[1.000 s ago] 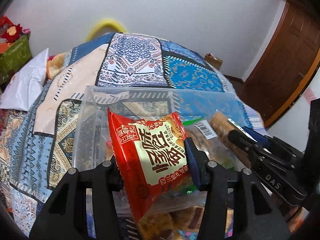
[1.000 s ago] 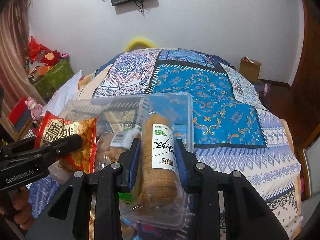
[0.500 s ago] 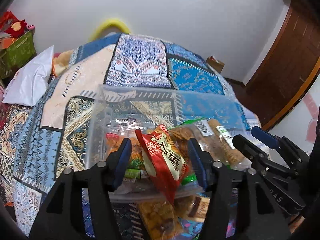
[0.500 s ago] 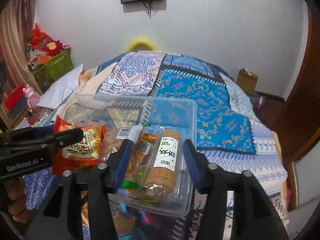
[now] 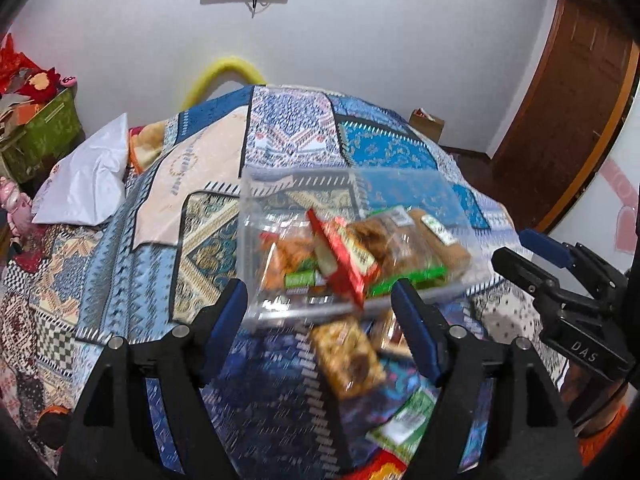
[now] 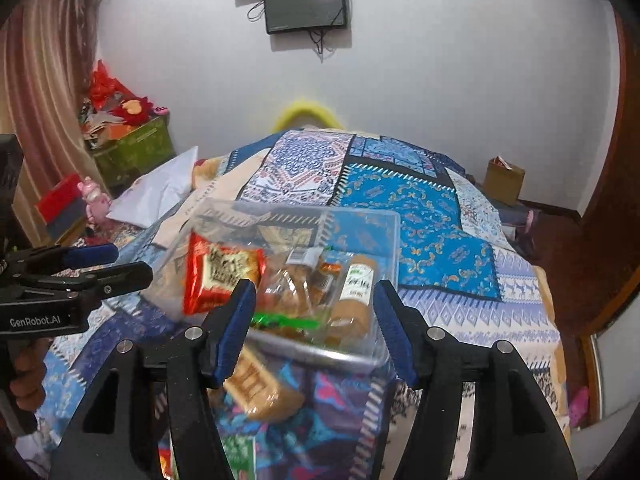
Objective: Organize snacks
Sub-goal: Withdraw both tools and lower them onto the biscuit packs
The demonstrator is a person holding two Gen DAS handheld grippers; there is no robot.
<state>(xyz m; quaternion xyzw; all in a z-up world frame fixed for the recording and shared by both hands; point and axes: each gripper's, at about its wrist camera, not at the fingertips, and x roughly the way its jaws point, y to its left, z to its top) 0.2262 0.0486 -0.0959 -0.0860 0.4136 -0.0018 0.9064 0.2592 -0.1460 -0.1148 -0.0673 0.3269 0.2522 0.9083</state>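
Left tool [image 5: 320, 312] is wide open with nothing in it. Past it a clear box [image 5: 280, 184] of snacks sits on the bed [image 5: 120, 272], red bag [image 5: 344, 264] on top.

Right tool [image 6: 314, 316] is wide open too, the box [image 6: 360, 220] just beyond, cookie roll [image 6: 354, 300] at its right side.

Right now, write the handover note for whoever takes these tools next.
Left tool: open, holding nothing.
Right tool: open, holding nothing.
Clear bin on the quilt holds the red packet, the labelled roll and several other snacks.
Left to do: snacks lie outside the bin's near edge, among them a brown packet and a green-and-white packet. Pick those up and put them in the bin.
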